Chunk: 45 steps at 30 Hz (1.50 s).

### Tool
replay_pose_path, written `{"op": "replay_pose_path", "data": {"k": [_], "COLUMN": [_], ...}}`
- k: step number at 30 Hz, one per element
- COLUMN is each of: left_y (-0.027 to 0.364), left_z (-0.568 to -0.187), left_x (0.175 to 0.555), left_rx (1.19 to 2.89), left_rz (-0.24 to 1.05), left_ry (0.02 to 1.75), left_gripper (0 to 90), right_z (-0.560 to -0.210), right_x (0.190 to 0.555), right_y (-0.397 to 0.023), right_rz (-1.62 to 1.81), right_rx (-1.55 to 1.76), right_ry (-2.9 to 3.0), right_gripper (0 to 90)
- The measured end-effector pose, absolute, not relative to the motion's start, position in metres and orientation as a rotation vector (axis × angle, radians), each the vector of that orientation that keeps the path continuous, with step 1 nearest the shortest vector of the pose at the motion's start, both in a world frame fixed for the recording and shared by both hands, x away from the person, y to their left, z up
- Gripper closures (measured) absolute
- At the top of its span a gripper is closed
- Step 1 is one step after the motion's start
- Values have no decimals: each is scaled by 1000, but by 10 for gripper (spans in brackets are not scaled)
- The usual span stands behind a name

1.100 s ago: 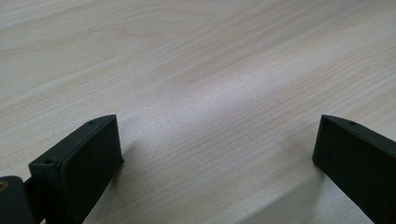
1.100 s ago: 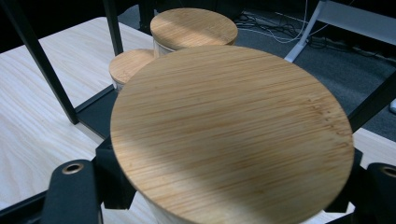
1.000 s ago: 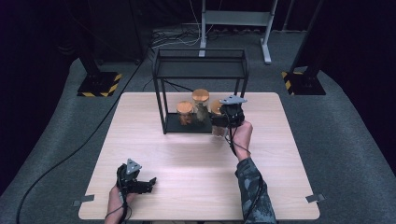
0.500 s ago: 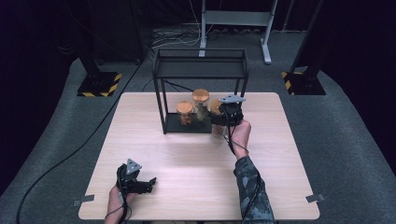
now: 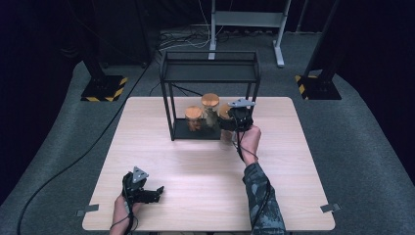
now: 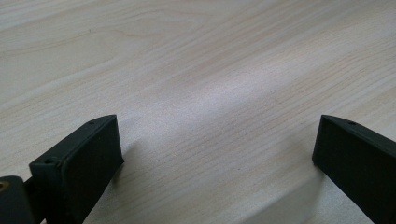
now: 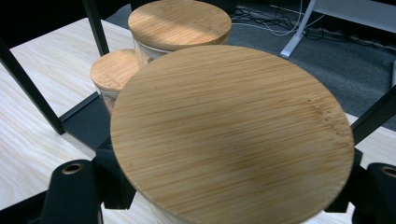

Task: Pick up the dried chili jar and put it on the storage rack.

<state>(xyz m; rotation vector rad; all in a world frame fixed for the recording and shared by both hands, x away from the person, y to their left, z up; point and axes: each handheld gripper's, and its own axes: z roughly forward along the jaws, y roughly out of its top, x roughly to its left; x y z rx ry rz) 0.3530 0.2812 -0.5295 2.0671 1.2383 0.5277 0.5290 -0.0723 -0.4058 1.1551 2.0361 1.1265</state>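
1. My right claw (image 5: 230, 122) is clamped on a glass jar with a bamboo lid (image 7: 231, 133), jaws pressing on either side just below the lid. I grip there because the lid overhangs the glass and would catch the jaws if the jar slid down.
2. The jar sits at the right front edge of the black wire shelf (image 5: 210, 78), beside the shelf's right front post, at about the level of its bottom tray; I cannot tell whether its base touches the tray or the tabletop (image 5: 147, 142).
3. Two more lidded jars stand on that tray: a taller one (image 5: 210, 105) behind and a shorter one (image 5: 194, 117) to its left. I judge the held jar is meant to join them, so I come in from the open front, clear of the posts.
4. My left claw (image 5: 147, 193) rests on the tabletop near the front left, jaws wide apart with nothing between them, parked well away from the shelf.
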Motion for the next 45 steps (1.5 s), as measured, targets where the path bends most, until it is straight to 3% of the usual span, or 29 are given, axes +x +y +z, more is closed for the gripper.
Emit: {"op": "replay_pose_path", "data": {"k": [45], "left_y": [282], "left_z": [-529], "left_x": [353], "left_rx": [2074], "left_rz": [520], "left_ry": [1233], "left_gripper": [8], "right_z": [-416], "right_x": [549], "right_y": [-61], "right_rz": [1129], "right_rx": [1233], "right_ry": [2001], "right_gripper": [246]}}
